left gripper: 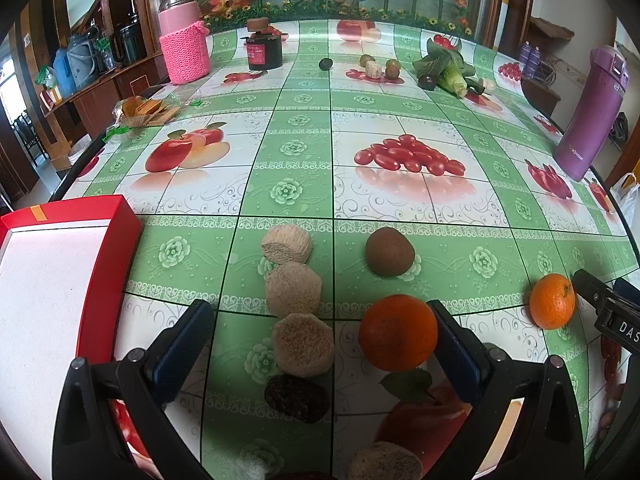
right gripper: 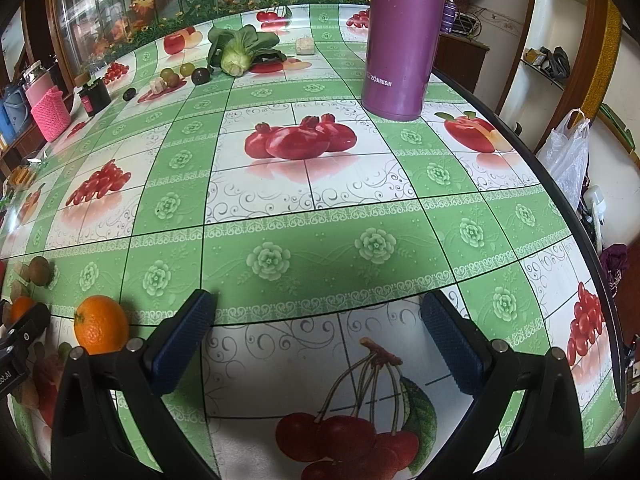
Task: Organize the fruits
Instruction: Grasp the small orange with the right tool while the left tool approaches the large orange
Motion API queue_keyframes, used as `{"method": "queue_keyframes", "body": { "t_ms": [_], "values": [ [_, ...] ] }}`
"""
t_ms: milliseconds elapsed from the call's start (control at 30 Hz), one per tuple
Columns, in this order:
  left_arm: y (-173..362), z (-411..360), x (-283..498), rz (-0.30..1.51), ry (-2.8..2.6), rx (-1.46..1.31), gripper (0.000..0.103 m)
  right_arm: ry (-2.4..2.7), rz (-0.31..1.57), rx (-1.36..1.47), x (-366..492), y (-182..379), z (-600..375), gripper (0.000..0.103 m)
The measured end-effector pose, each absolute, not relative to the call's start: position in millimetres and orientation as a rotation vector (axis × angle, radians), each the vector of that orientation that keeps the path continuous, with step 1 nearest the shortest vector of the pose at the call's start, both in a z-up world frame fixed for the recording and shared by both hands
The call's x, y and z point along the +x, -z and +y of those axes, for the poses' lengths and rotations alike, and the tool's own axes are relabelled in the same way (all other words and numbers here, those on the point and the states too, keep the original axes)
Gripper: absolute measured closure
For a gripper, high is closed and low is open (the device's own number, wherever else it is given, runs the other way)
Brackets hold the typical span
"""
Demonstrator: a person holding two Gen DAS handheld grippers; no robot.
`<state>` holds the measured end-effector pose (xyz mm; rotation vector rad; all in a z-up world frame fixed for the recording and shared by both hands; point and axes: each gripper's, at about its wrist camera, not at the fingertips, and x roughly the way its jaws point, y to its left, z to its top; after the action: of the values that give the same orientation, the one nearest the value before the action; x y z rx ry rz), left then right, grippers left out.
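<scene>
In the left wrist view my left gripper (left gripper: 320, 332) is open over the table. Between its fingers lie a tan round cake (left gripper: 303, 345), a dark date (left gripper: 297, 398) and an orange (left gripper: 398, 333) that rests against the right finger (left gripper: 456, 344). More tan cakes (left gripper: 293, 288) and a brown kiwi (left gripper: 389, 252) lie just ahead. A second orange (left gripper: 552, 301) sits at the right, beside my right gripper's tip (left gripper: 600, 300). In the right wrist view my right gripper (right gripper: 318, 332) is open and empty, with that orange (right gripper: 101, 330) left of its left finger.
A red box with a white inside (left gripper: 48, 280) stands at the left. A purple flask (right gripper: 400, 40) stands ahead on the right. Far back are a pink-covered jar (left gripper: 184, 46), a dark jar (left gripper: 264, 46), small fruits (left gripper: 392, 67), greens (right gripper: 240, 50) and a snack packet (left gripper: 146, 110).
</scene>
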<state>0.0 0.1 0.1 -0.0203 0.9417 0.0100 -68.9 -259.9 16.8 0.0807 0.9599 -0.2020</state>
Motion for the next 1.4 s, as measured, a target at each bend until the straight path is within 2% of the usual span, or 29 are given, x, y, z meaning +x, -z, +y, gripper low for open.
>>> {"method": "queue_keyframes", "body": {
  "t_ms": [333, 433, 533, 700, 900, 967, 1033, 1100, 1133, 1167, 1233, 1400],
  "values": [
    [-6, 2, -14, 0.988, 0.057, -0.004, 0.003, 0.207, 0.962, 0.083, -67, -16, -258, 0.0],
    [-31, 12, -47, 0.883, 0.102, 0.01, 0.004, 0.126, 0.976, 0.068, -70, -20, -252, 0.0],
    [-55, 33, -85, 0.778, 0.077, 0.039, 0.003, 0.093, 0.906, 0.109, -86, -30, -250, 0.0],
    [-61, 77, -122, 0.757, 0.005, 0.025, 0.003, -0.045, 0.846, 0.11, -102, -43, -228, 0.0],
    [-60, 91, -129, 0.77, -0.031, 0.005, 0.005, -0.112, 0.91, 0.071, -92, -33, -191, 0.0],
    [-61, 89, -129, 0.765, -0.006, -0.007, 0.012, -0.113, 0.927, 0.043, -88, -27, -181, 0.006],
    [-62, 84, -126, 0.769, 0.02, -0.001, 0.02, -0.111, 0.931, 0.024, -84, -24, -175, 0.025],
    [-62, 77, -122, 0.773, 0.042, 0.01, 0.031, -0.105, 0.95, 0.004, -79, -20, -170, 0.035],
    [-63, 70, -118, 0.774, 0.059, 0.022, 0.033, -0.094, 0.939, -0.018, -78, -20, -168, 0.043],
    [-64, 64, -117, 0.773, 0.075, 0.032, 0.036, -0.096, 0.935, -0.034, -78, -20, -167, 0.047],
    [-66, 53, -111, 0.77, 0.11, 0.053, 0.039, -0.116, 0.922, -0.043, -79, -21, -167, 0.066],
    [-67, 23, -88, 0.795, 0.175, 0.105, 0.041, -0.177, 0.897, 0.043, -76, -22, -182, 0.066]
  ]
}}
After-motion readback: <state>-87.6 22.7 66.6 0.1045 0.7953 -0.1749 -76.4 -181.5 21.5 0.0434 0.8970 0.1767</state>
